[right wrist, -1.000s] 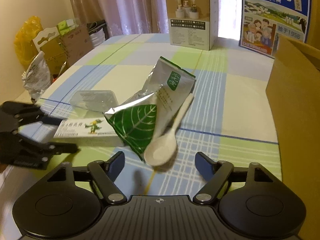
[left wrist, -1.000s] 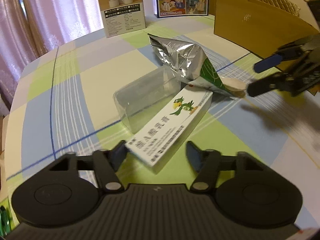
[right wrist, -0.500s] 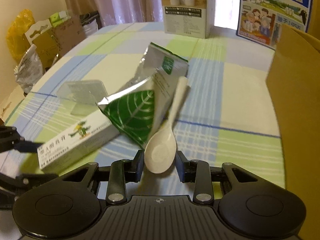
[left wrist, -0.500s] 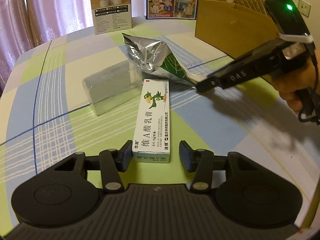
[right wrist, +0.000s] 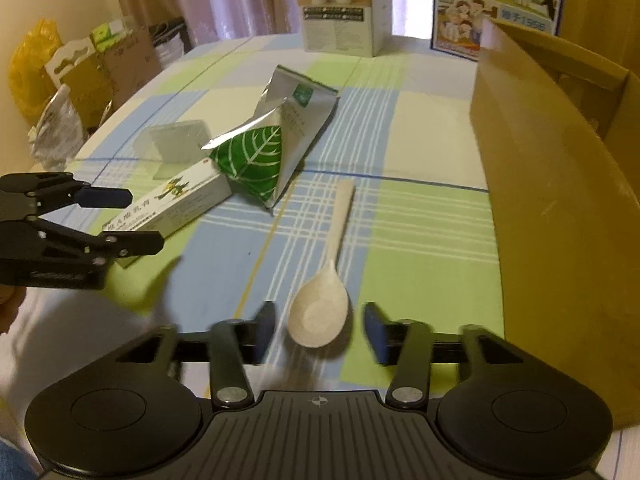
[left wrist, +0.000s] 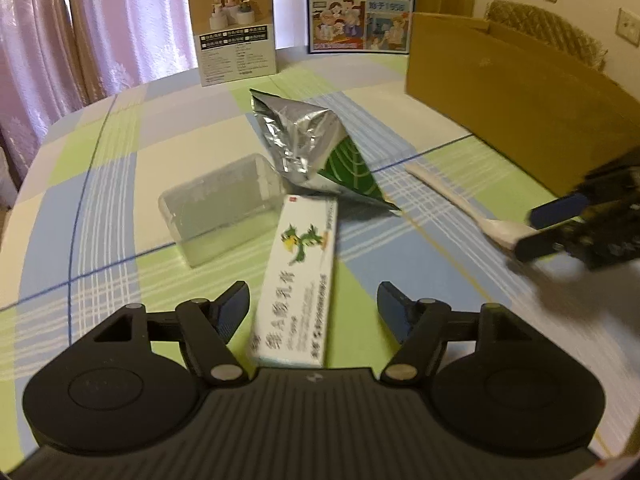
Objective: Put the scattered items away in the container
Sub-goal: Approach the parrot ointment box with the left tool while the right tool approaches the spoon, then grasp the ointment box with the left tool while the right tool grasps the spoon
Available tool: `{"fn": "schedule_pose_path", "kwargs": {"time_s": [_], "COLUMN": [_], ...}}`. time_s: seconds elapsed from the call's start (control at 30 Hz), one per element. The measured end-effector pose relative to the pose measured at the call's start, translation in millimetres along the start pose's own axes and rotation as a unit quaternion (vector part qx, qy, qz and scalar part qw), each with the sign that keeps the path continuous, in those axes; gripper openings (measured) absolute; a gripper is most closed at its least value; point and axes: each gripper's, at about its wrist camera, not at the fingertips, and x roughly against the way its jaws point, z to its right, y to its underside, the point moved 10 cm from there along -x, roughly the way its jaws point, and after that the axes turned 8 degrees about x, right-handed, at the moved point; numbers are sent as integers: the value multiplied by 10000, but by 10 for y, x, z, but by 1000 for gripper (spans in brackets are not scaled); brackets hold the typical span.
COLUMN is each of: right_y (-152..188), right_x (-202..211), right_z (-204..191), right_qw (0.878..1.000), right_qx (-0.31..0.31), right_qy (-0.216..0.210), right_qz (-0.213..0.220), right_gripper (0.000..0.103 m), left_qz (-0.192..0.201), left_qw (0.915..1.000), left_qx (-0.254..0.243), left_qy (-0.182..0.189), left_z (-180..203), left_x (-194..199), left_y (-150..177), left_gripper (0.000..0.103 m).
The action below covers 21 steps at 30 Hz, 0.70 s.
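- Left claw (left wrist: 313, 307): spread wide, astride the near end of the ointment box (left wrist: 298, 276), which lies flat on the tabletop (left wrist: 112, 184). Neither finger touches the carton.
- Right claw (right wrist: 319, 332): spread, with the bowl of the white spoon (right wrist: 324, 300) between its fingers; no contact visible. The handle points away toward the foil pouch (right wrist: 276, 148).
- Container: the cardboard box (right wrist: 560, 208) stands open at the right edge of the tabletop, just beside the spoon.
- Risk 1: the carton sits skewed between the left fingers. Closing as placed would likely bear on its corners and twist it out, or crush the thin card.
- Risk 2: the carton's far end lies against the foil pouch and the clear plastic case (left wrist: 224, 204). Lifting it may drag or tip either one.
- Risk 3: the spoon bowl is rounded and smooth. A pinch there could squirt it forward, or the long handle could droop and swing.
- Risk 4: both claws work near each other, and the box wall is tall. A low carry could strike the rim, or the claws could collide.
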Motion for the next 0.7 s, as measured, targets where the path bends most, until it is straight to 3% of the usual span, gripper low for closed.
{"fn": "schedule_pose_path", "kwargs": {"time_s": [0.07, 0.2, 0.3, 0.43, 0.5, 0.57, 0.63, 0.7], "right_y": [-19, -8, 2, -18, -16, -8, -10, -2], "right_x": [-17, -75, -134, -161, -179, -198, -192, -176], "right_z": [6, -6, -29, -38, -25, -13, -6, 8], "right_qw": [10000, 10000, 10000, 10000, 10000, 10000, 9999, 9999], "right_qx": [-40, -38, -8, 18, 18, 40, 44, -34], "right_qy": [-10, -72, -81, -33, 9, 52, 82, 83], "right_qz": [36, 11, -38, 11, 0, -26, -50, -51], "right_gripper": [55, 55, 55, 53, 47, 33, 31, 31], "left_qz": [-75, -198, -302, -456, -492, -509, -442, -389], "left_qw": [9997, 9994, 9991, 9984, 9984, 9984, 9987, 9987], "left_qx": [0, 71, -18, -45, 35, 103, 168, 262], "left_qy": [-212, -265, -313, -329, -258, -205, -173, -198], "left_z": [-39, -48, -12, 101, 167, 229, 264, 272], "left_x": [-70, -114, -87, 30, 103, 157, 190, 203], "left_y": [-15, 9, 64, 137, 189, 234, 243, 241], "left_gripper": [59, 40, 34, 33, 33, 34, 34, 45]}}
